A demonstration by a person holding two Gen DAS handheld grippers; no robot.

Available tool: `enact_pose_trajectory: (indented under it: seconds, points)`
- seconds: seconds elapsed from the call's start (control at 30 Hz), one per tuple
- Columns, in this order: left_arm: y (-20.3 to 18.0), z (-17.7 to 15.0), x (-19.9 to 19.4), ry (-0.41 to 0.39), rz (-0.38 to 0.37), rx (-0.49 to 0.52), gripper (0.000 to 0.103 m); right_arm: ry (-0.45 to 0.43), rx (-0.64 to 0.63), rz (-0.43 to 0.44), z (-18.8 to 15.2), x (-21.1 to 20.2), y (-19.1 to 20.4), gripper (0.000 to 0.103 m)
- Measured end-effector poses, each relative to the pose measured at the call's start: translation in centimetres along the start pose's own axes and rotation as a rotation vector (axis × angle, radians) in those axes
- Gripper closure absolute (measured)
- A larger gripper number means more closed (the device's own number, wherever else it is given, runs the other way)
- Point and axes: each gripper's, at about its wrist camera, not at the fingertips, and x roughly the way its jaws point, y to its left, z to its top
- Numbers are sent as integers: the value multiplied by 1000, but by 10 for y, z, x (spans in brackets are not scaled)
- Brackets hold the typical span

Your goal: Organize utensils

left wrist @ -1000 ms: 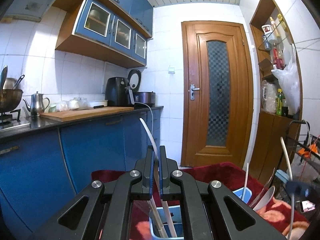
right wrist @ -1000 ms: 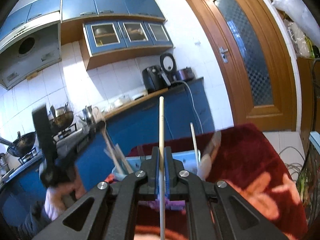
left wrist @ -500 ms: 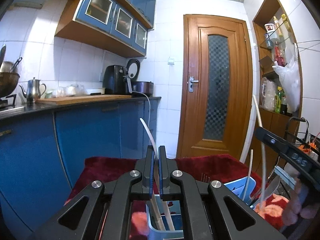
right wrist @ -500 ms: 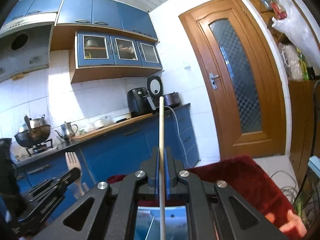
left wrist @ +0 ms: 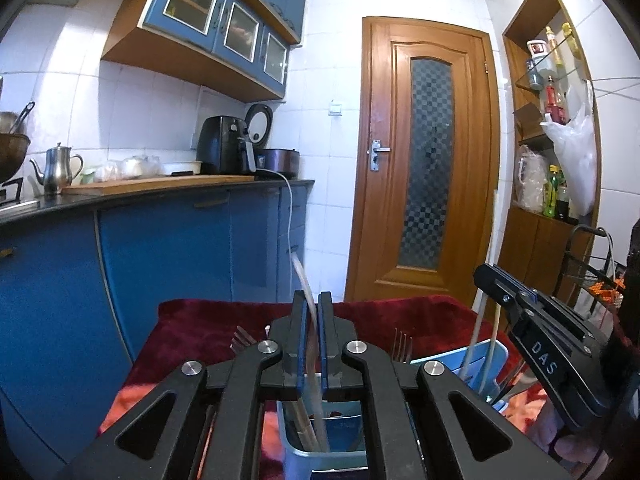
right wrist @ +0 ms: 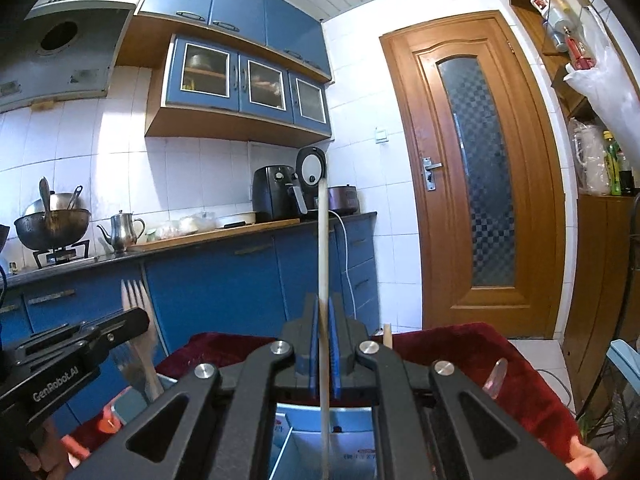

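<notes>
My left gripper (left wrist: 313, 300) is shut on a pale plastic fork (left wrist: 308, 320), whose tines (right wrist: 134, 300) show in the right wrist view; its lower end reaches into a blue utensil holder (left wrist: 344, 454). My right gripper (right wrist: 323, 304) is shut on a pale chopstick (right wrist: 323, 248) that stands upright above another blue holder (right wrist: 360, 432). The right gripper (left wrist: 532, 340) also shows in the left wrist view over that light blue holder (left wrist: 484, 356). The left gripper (right wrist: 76, 352) shows at the left of the right wrist view.
Both holders stand on a dark red cloth (left wrist: 400, 316). Metal forks (left wrist: 402, 346) and a spoon (right wrist: 496, 374) stick up from the holders. Blue kitchen cabinets (left wrist: 180, 248) run along the left, a wooden door (left wrist: 428, 160) is ahead, a shelf unit (left wrist: 552, 140) at the right.
Both grippers have tilted and dropped lower over the holders. The right gripper has come in beside the left one, its chopstick now over the light blue holder. Both grips are unchanged.
</notes>
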Motion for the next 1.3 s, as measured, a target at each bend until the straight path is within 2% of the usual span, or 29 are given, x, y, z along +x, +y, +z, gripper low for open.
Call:
enact_pose_trajectory:
  seconds: [0.03,0.13,0.57,1.13,1.2,1.3]
  points:
    - [0,0,0,6,-2,-4,86,6,6,5,1,-1,-1,76]
    - [1,1,-2,10,-7,-21,72,10,14,13,4,-6,0,73]
    - [-5,10,-37,14,-8,-44,71,-26,31,59,32,-51,6,72]
    - [-9,13,-125,11,18,-31,71,15,74,111,45,-128,17,69]
    - [-8,10,-133,15,21,-34,71,20,70,113,43,-137,18,66]
    - [-6,3,-147,21,24,-41,71,25,55,118,35,-151,21,57]
